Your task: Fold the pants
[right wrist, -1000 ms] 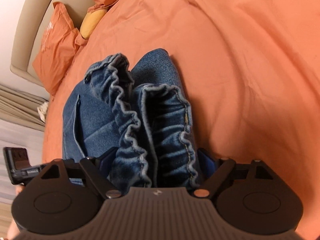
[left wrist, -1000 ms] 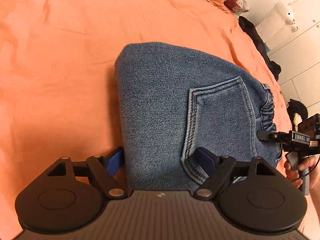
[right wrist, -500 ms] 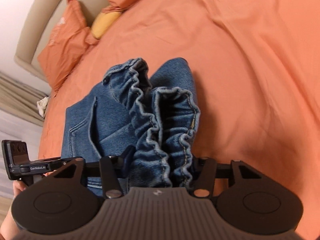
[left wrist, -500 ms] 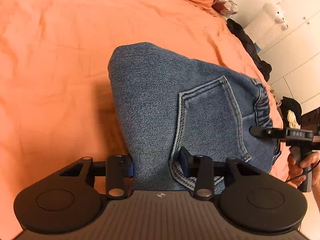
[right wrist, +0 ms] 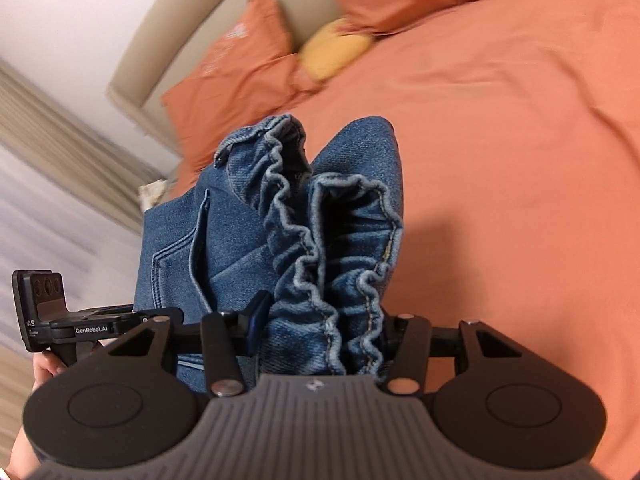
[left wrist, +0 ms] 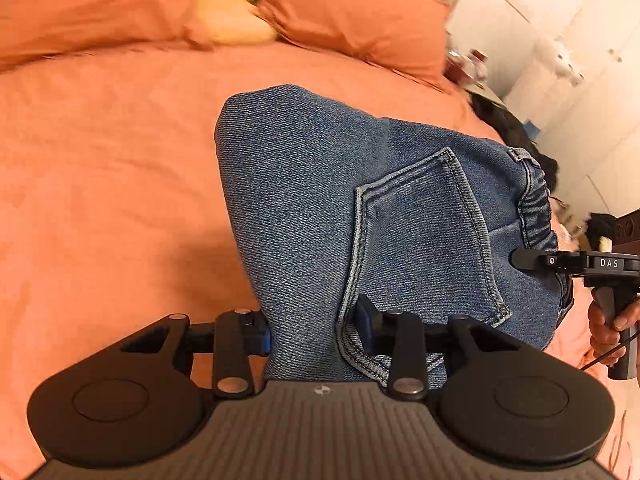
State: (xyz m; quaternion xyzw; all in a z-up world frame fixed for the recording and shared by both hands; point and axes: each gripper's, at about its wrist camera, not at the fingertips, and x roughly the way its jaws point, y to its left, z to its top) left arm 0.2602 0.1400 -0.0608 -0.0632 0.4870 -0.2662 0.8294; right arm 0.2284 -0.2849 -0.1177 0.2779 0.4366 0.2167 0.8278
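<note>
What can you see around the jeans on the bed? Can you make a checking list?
Surface: orange bedsheet, wrinkled.
Job's things: folded blue jeans; back pocket faces up, ruffled waistband bunched.
Clutter: orange pillows, a yellow cushion and dark clothes at the bed's edge.
Grippers: left gripper shut on the jeans' folded edge; right gripper shut on the waistband.
Cables: thin black cable under the hand.
Surroundings: beige headboard, curtain, white cupboards.
</note>
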